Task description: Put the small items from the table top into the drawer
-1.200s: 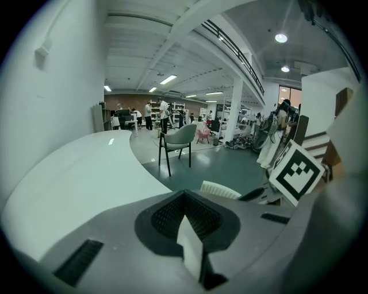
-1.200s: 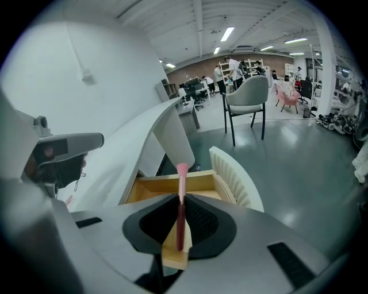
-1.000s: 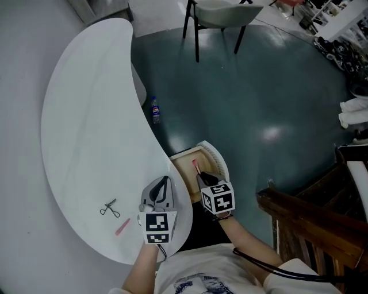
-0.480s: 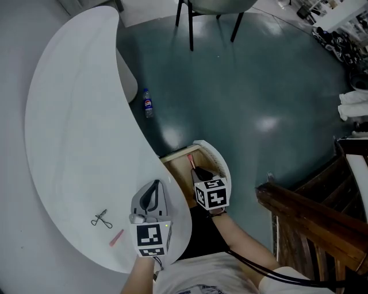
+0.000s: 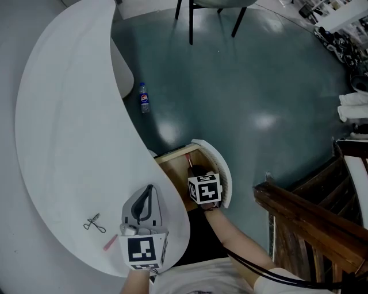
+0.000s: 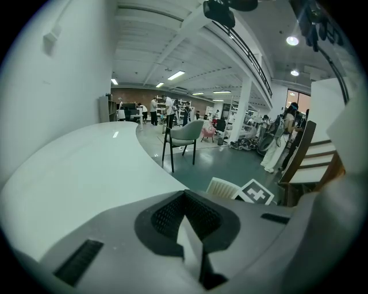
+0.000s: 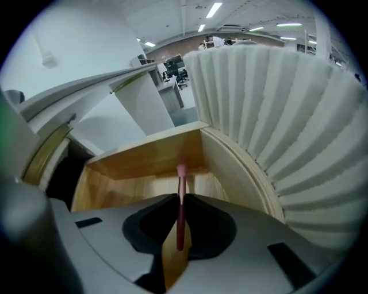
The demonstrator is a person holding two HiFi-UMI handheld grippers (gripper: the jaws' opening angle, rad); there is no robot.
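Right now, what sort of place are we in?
Probably a big open lab or workshop hall: curved white table, lone chair on a dark floor, ceiling strip lights above distant people.

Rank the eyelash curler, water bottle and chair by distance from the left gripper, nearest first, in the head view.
1. Eyelash curler, on the table beside the left gripper.
2. Water bottle, on the floor.
3. Chair, at the top edge.

A small bottle [image 5: 143,98] sits on the dark floor [image 5: 259,86], well apart from a chair [image 6: 185,132].
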